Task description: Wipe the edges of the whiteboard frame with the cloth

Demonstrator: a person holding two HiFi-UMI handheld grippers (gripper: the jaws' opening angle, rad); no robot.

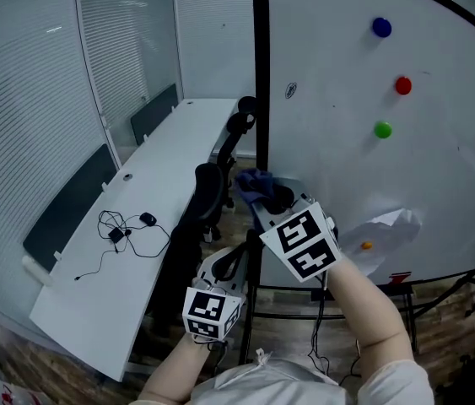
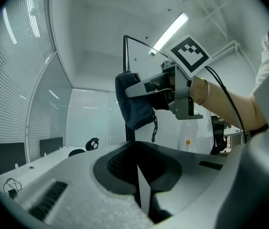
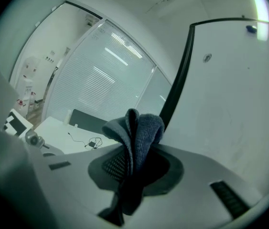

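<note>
your right hand-held gripper [image 1: 264,194] pinches the blue cloth [image 1: 252,181] low beside the black left edge of the whiteboard frame [image 1: 260,66], contact uncertain, while your left hand-held gripper [image 1: 223,264] hangs below, pressed together and empty; judging by this, most edges remain to wipe.

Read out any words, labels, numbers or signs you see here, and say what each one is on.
No text can be read in any view.
Round sticker on the whiteboard: too small to read.
Red mark by the whiteboard's bottom edge: blurred, unreadable.
Cube on the left gripper and cube on the right gripper: black-and-white square patterns, no letters.
</note>
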